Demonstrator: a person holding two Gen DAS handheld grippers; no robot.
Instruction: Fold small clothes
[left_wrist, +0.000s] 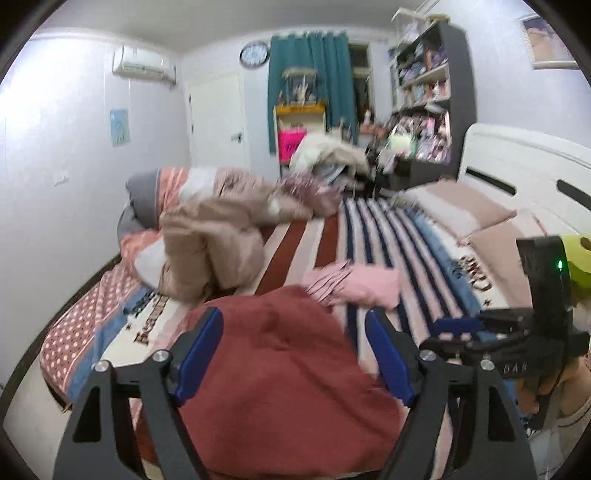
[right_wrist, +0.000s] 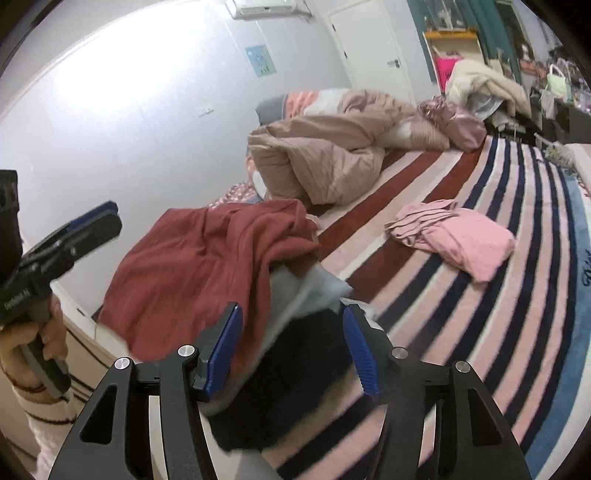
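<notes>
A crumpled dark red garment lies on the striped bed; it also shows in the right wrist view. My left gripper is open, its blue pads astride the red cloth. My right gripper is open over a black garment and a pale grey one beside the red heap. A folded pink garment lies further out on the bed, also seen in the left wrist view. The left gripper appears at the left of the right wrist view, the right one at the right of the left wrist view.
A bunched beige quilt and pink-striped bedding fill the far side of the bed. A white headboard and pillows are to the right. A cluttered bookshelf and a clothes pile stand beyond the bed.
</notes>
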